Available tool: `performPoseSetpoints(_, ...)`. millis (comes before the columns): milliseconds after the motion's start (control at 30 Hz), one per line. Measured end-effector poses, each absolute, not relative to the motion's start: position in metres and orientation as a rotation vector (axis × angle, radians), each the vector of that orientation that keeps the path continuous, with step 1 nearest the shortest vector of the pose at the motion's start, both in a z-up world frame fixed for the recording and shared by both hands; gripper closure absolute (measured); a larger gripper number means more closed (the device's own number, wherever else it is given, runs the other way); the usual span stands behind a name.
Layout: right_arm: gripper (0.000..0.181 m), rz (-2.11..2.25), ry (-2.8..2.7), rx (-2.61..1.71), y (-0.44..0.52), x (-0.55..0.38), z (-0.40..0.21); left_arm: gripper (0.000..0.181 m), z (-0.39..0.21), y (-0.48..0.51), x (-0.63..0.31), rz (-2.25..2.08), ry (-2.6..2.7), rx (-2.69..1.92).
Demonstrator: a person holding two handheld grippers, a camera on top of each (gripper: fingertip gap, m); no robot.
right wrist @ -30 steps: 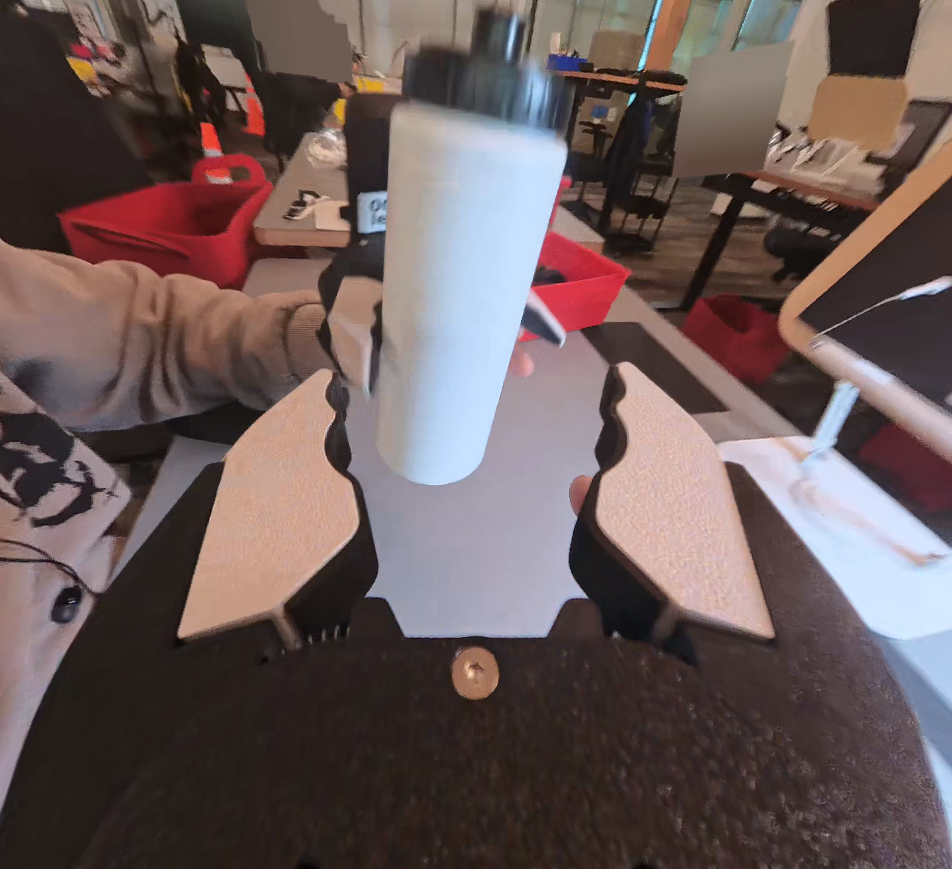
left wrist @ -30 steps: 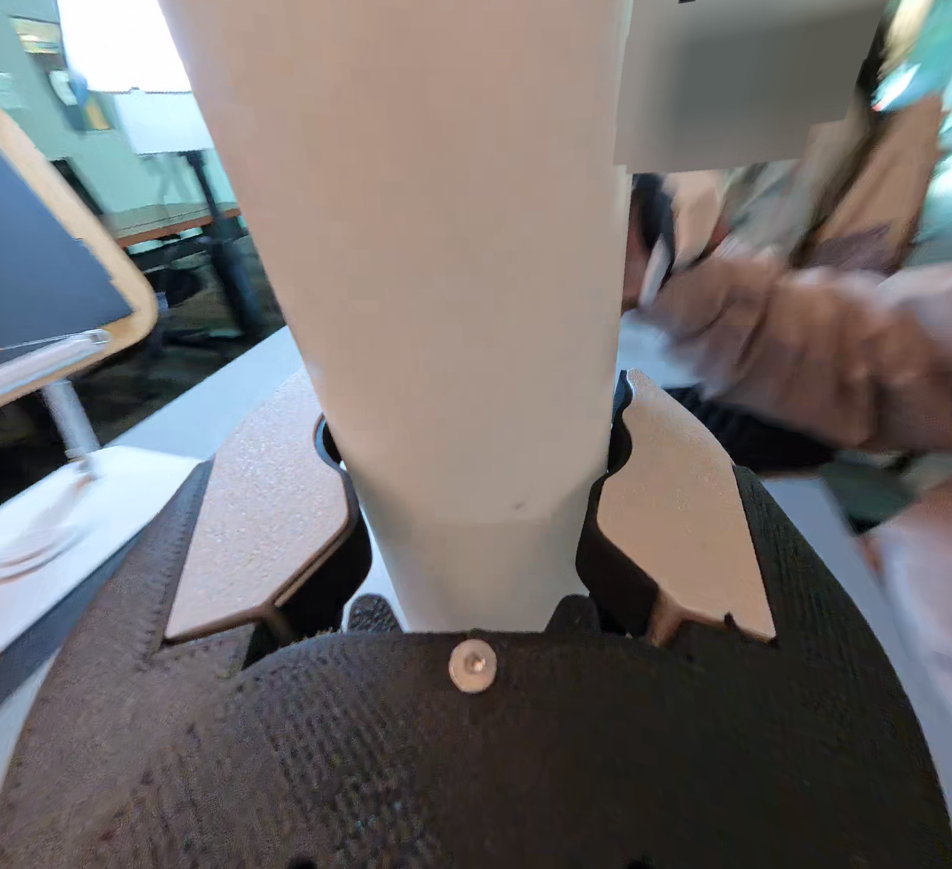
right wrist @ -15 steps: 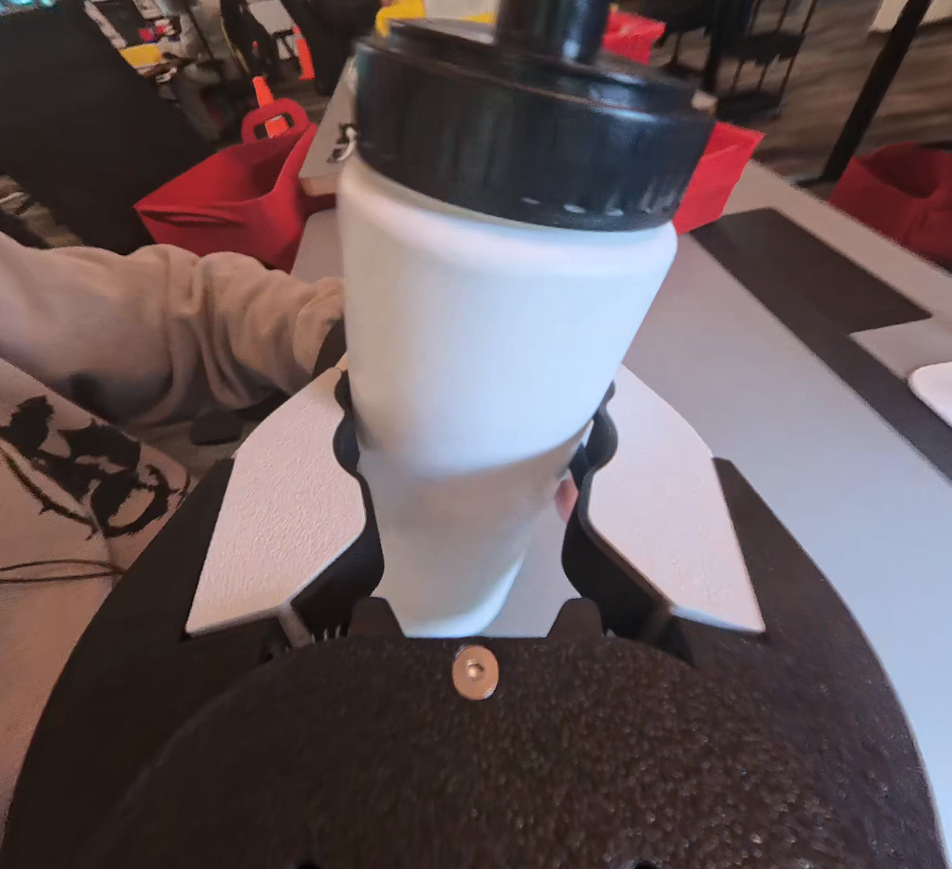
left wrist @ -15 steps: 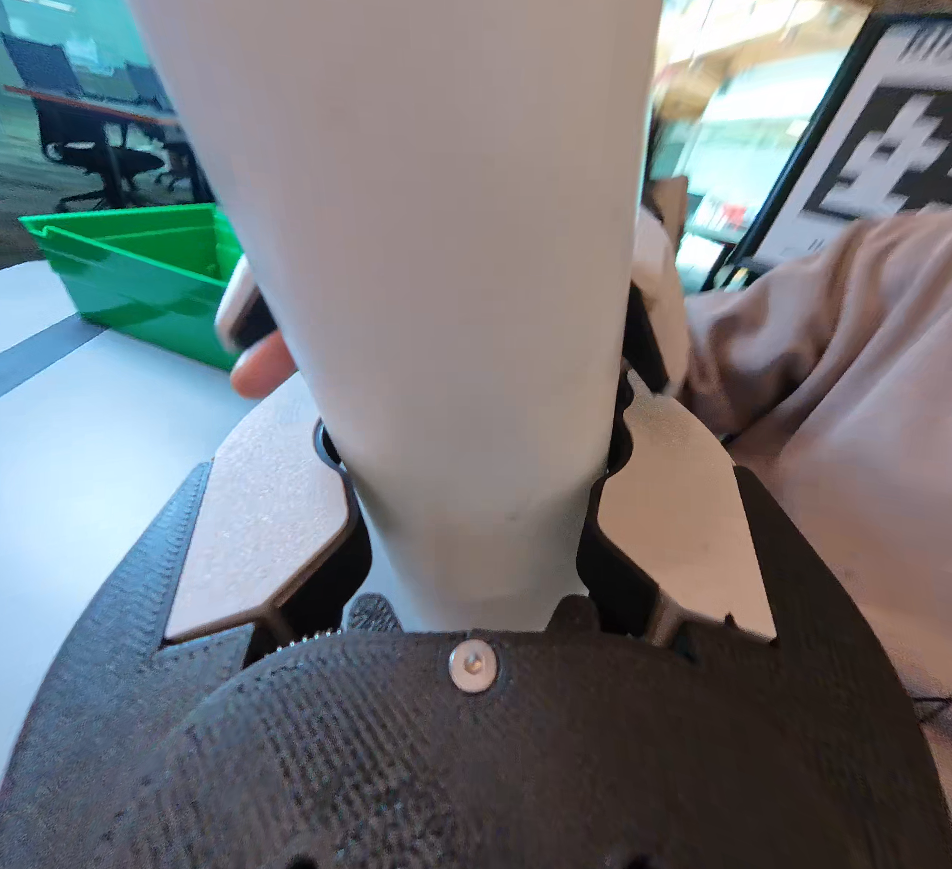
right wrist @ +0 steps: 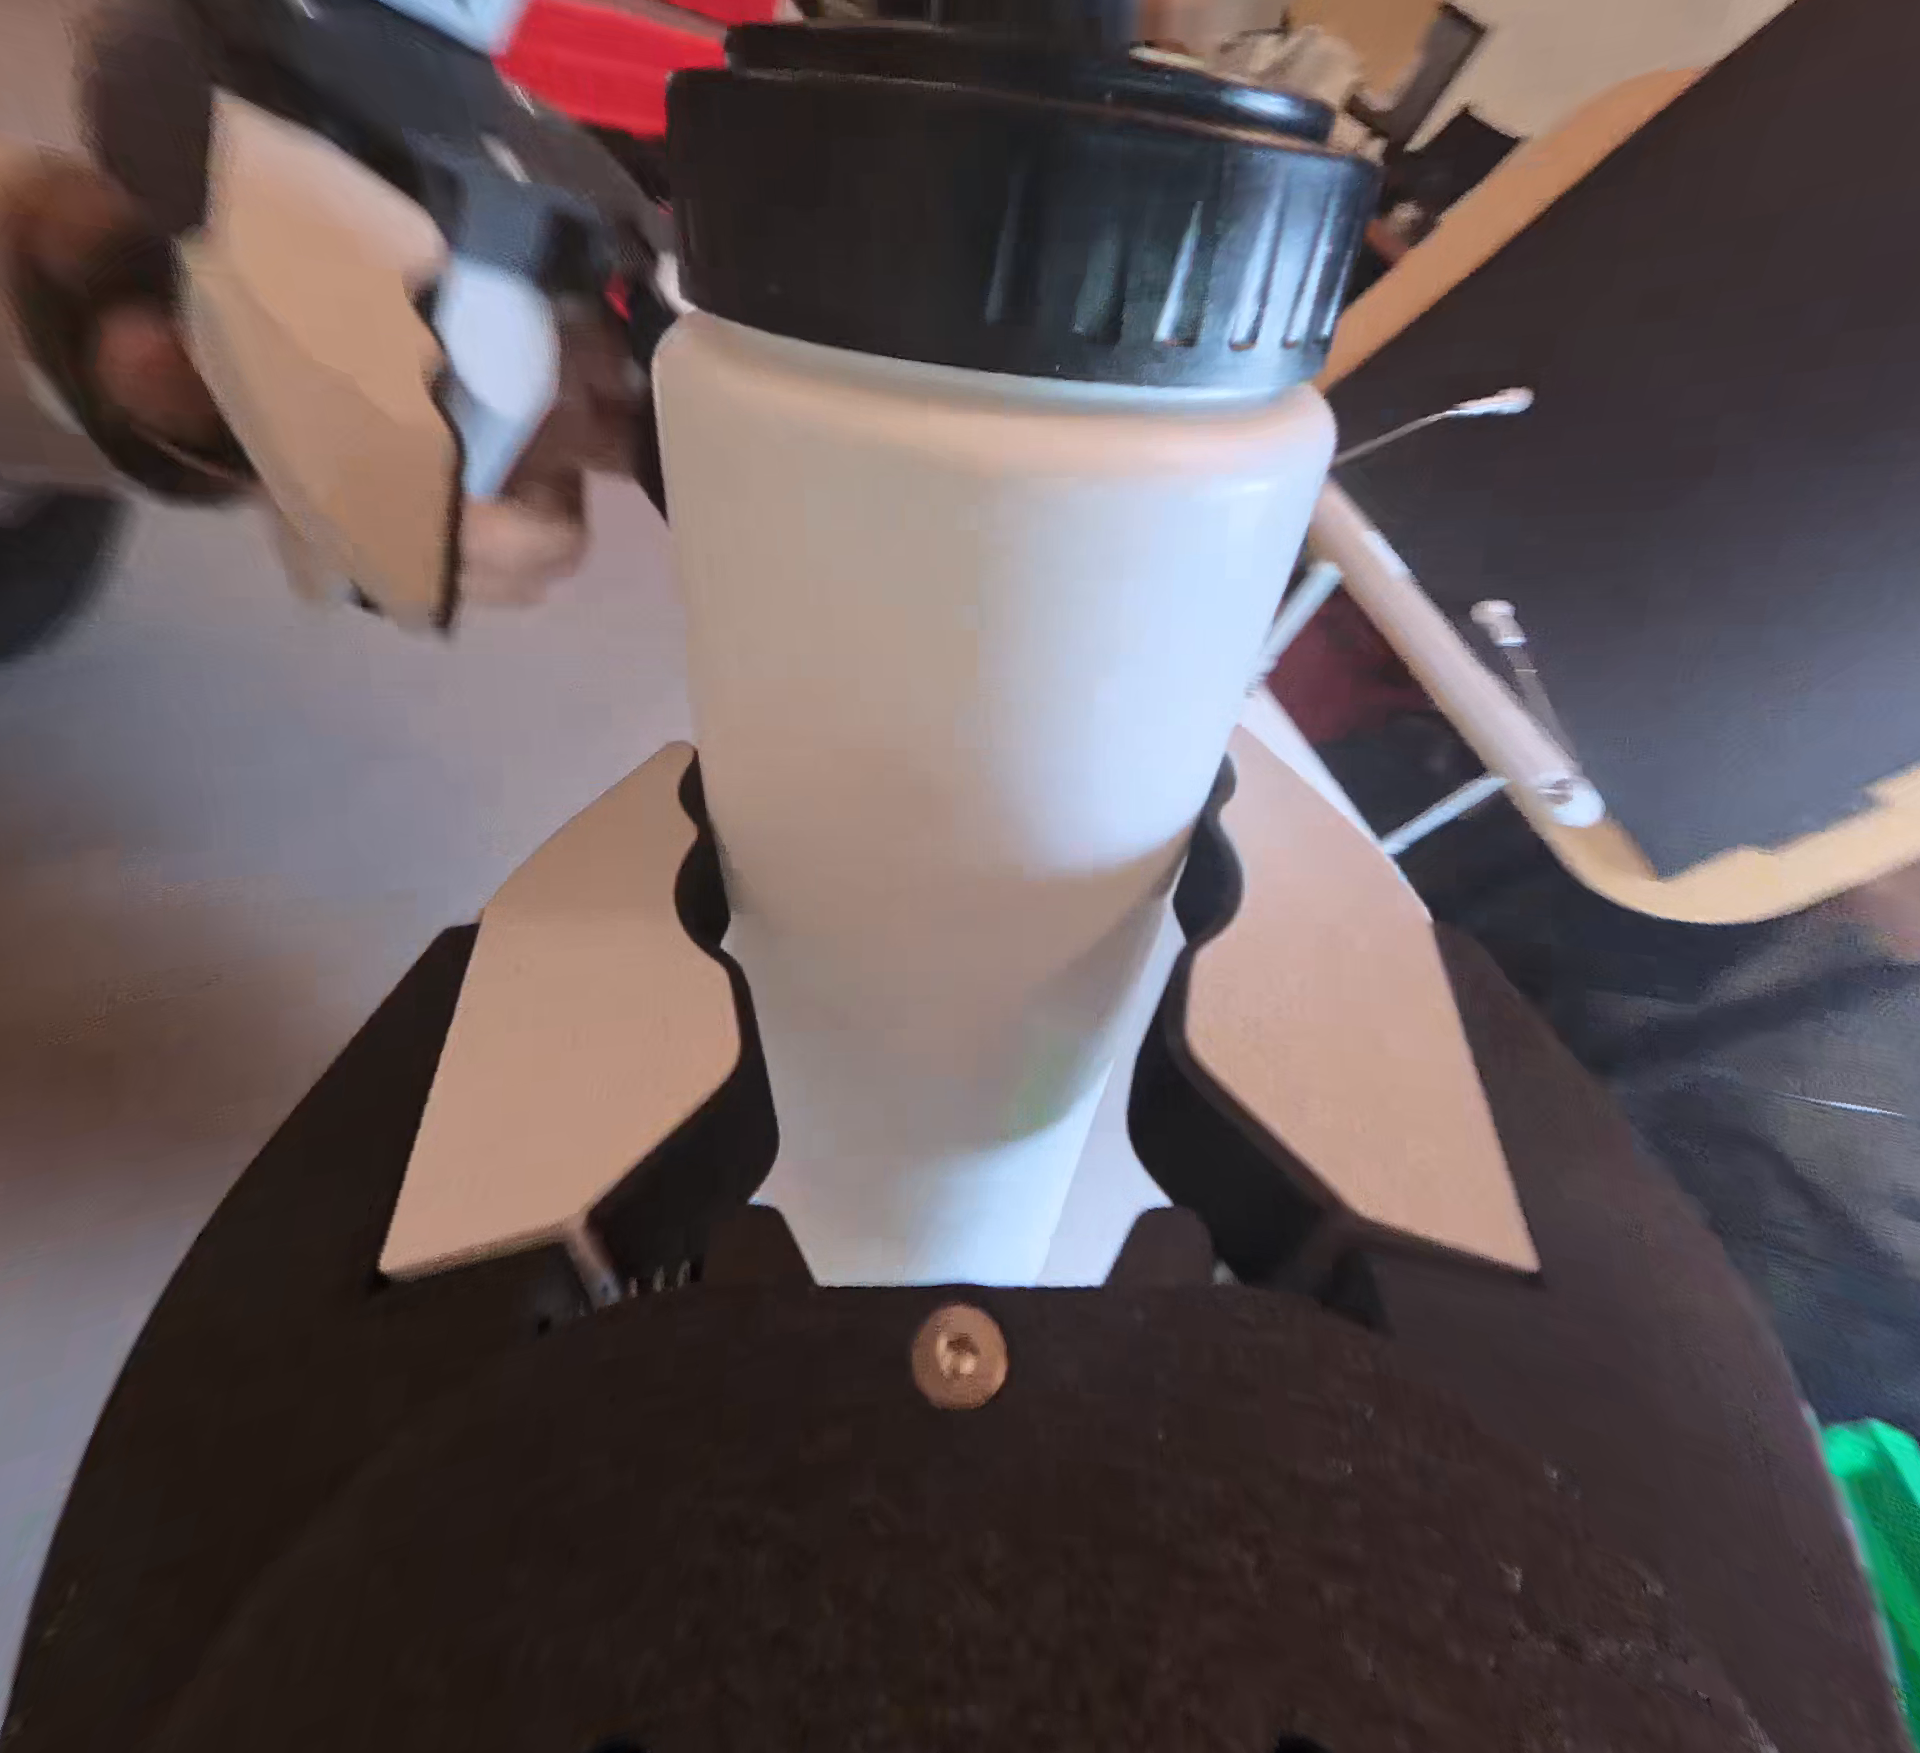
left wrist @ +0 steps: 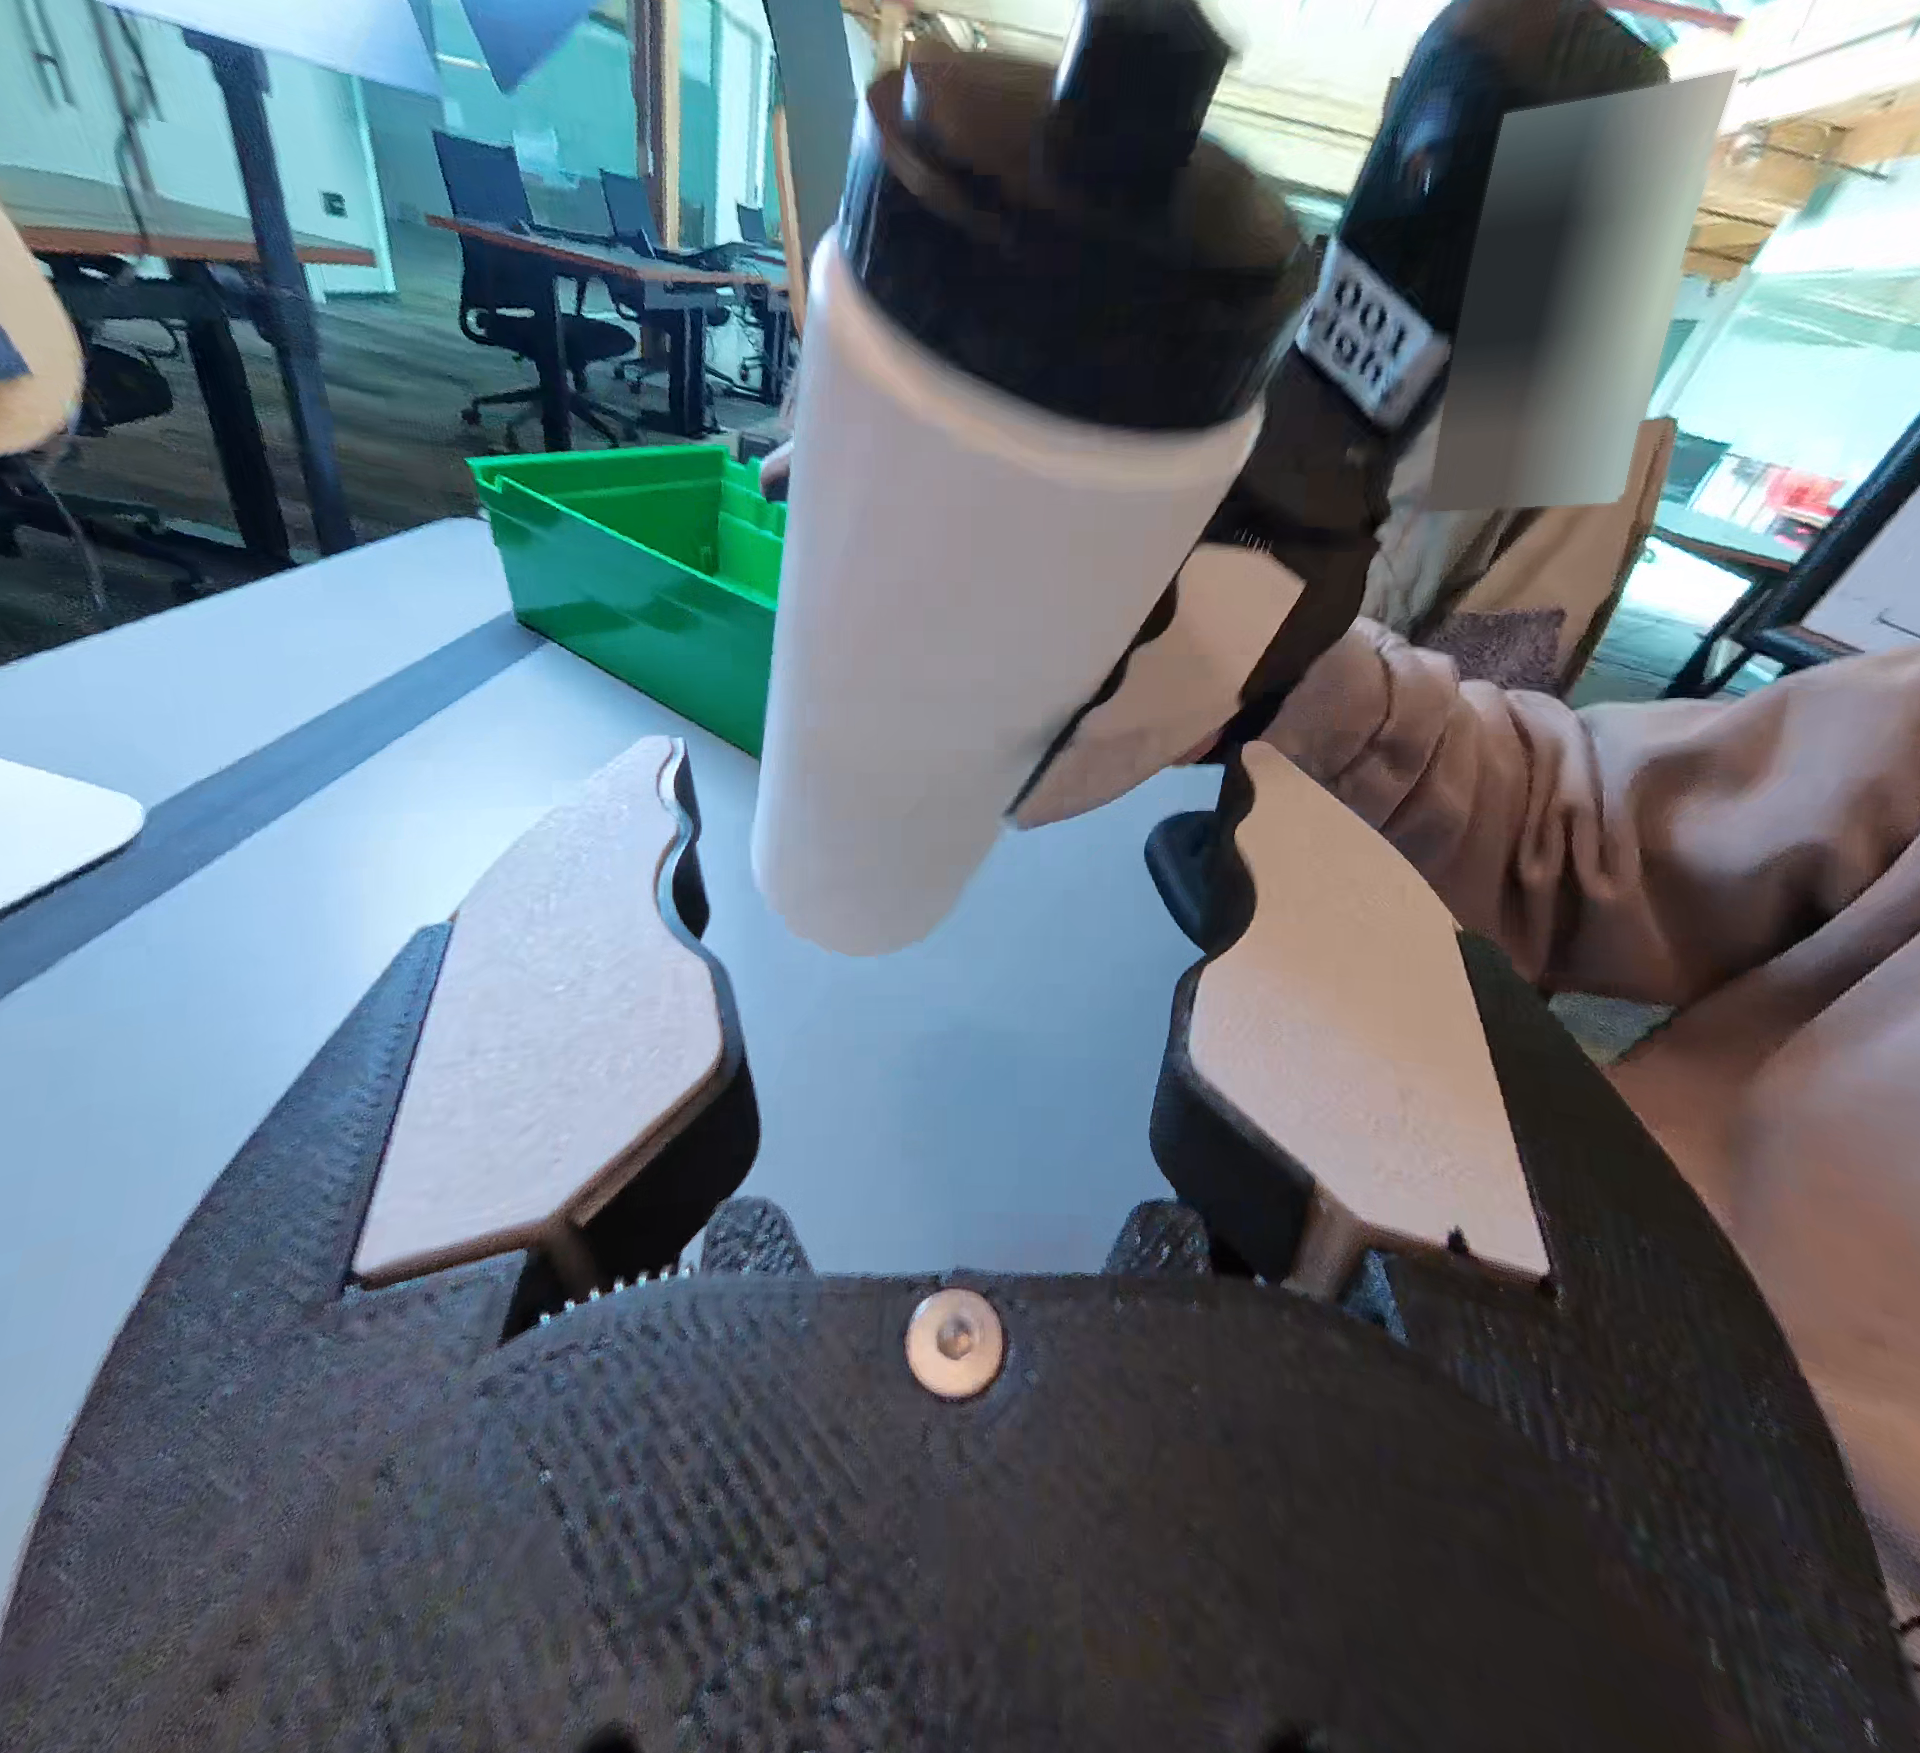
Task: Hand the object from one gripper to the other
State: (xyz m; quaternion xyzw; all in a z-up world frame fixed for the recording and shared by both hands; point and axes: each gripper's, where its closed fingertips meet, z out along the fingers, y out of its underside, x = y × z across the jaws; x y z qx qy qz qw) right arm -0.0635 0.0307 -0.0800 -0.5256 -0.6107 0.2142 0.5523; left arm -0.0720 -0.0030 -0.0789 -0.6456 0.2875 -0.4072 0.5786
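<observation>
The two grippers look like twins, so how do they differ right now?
The left gripper is open with nothing between its fingers; the right gripper is shut on the white bottle. The left one sits apart from the bottle, over the grey table; the right one carries it off the table. Both have tan pads on black bodies.

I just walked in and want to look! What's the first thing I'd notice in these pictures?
The big white bottle with a black cap fills the middle of the right wrist view, squeezed between the right gripper's fingers. In the left wrist view the same bottle hangs in the air above the grey table, while the left gripper stands open and empty. Behind it sits a bright green bin.
</observation>
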Motion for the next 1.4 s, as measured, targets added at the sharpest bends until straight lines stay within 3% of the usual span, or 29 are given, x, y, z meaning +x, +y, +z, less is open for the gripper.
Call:
performPoseSetpoints(133,0.094,0.115,-1.424,-1.097,0.056,-0.059,-0.087,0.087,-0.057,-0.003,-0.081,-0.854,0.631,-1.539)
performPoseSetpoints(333,0.094,-0.215,-1.497,-0.940,0.068,-0.066,-0.122,0.089,-0.081,0.001,-0.086,-0.691,0.623,-1.829)
performPoseSetpoints(533,0.094,-0.358,-1.555,-0.817,0.061,-0.077,-0.149,0.090,-0.135,0.012,-0.095,-0.503,0.689,-2.063)
performPoseSetpoints(633,0.094,-0.412,-1.585,-0.783,0.062,-0.077,-0.160,0.102,-0.156,0.011,-0.093,-0.560,0.737,-2.117)
performPoseSetpoints(833,0.094,-0.388,-1.591,-0.816,0.063,-0.075,-0.164,0.103,-0.160,0.016,-0.094,-0.619,0.791,-2.039)
performPoseSetpoints(1033,0.090,-0.037,-1.475,-1.035,0.062,-0.068,-0.127,0.103,-0.135,0.024,-0.112,-0.734,0.685,-1.906)
performPoseSetpoints(1267,0.093,0.706,-0.940,-1.219,0.079,-0.027,-0.050,0.103,-0.084,0.031,-0.154,-0.848,0.471,-1.674)
performPoseSetpoints(1400,0.095,1.114,-0.798,-1.313,0.081,-0.020,-0.047,0.103,-0.058,0.026,-0.172,-1.056,0.359,-1.448)
